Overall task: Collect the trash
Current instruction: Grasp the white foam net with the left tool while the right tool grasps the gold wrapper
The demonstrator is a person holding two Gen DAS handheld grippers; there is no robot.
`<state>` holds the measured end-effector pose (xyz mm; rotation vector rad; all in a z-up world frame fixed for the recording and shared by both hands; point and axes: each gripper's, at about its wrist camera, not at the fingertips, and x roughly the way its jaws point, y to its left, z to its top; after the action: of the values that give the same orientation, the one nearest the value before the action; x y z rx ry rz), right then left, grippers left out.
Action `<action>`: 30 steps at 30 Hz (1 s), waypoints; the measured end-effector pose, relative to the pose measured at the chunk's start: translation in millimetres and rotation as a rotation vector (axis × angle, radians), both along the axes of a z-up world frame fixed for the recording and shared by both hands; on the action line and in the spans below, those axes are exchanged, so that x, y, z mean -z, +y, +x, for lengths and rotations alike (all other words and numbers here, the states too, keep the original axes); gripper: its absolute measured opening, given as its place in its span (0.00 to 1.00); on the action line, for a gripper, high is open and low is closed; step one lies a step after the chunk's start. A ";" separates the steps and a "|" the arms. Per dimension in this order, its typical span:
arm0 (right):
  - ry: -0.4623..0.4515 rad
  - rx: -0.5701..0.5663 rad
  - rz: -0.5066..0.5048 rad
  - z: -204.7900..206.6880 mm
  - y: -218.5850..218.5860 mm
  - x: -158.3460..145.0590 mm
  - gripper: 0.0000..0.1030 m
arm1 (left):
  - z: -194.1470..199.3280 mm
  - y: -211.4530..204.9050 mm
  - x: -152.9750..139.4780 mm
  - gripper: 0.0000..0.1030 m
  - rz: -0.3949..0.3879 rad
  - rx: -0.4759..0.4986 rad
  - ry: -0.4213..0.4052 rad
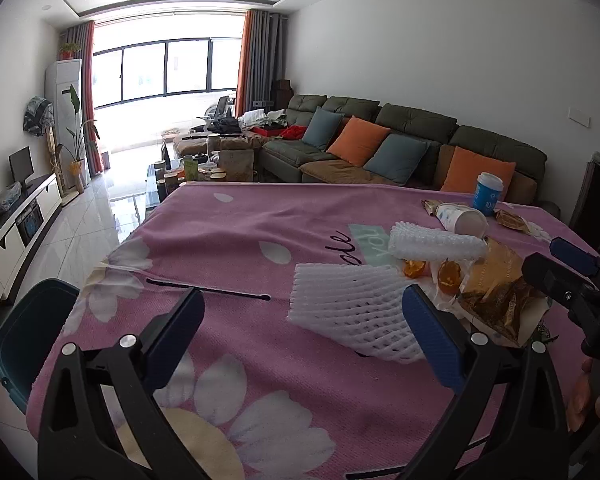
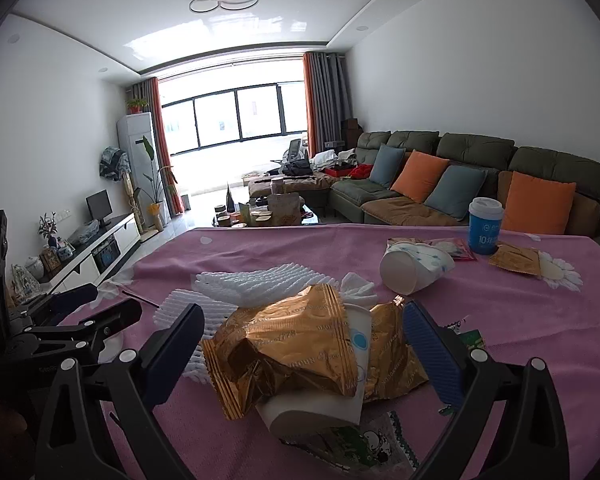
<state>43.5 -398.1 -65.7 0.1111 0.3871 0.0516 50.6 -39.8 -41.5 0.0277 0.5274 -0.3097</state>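
- The left claw [image 1: 304, 332] has its jaws spread wide, with nothing between the blue pads [image 1: 434, 344].
- Its black arms reach forward from the bottom of the left wrist view, both fingers level with each other.
- The right claw [image 2: 304, 356] is likewise spread wide, gripping nothing.
- In the left wrist view the right claw [image 1: 560, 264] shows to the right of the left claw, a little ahead of it and angled inward.
- In the right wrist view the left claw [image 2: 96, 304] lies to the left, close by.
- A hand [image 1: 588, 392] shows behind the right claw, holding its handle.
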 end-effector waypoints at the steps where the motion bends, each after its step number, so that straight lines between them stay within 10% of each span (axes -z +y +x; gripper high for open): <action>1: 0.013 -0.006 0.002 1.2 -0.9 0.8 0.93 | 7.7 -1.2 3.9 0.95 0.002 0.007 0.033; 7: 0.074 -0.058 0.029 9.6 -3.5 8.6 0.76 | 41.7 -7.3 23.5 0.87 -0.026 0.090 0.205; 14: 0.069 -0.090 0.025 9.4 -3.8 7.9 0.49 | 64.8 -13.5 44.6 0.46 -0.085 0.122 0.321; 20: 0.052 -0.102 0.024 9.6 -7.0 1.5 0.47 | 62.0 -6.5 39.4 0.17 -0.121 0.118 0.306; 30: 0.001 -0.145 0.059 6.9 -3.3 -24.0 0.47 | 40.3 39.1 4.4 0.13 -0.204 0.090 0.239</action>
<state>50.3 -401.4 -41.6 0.1409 0.3948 0.2064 91.0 -0.7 -45.9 -0.1861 0.7302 -0.4566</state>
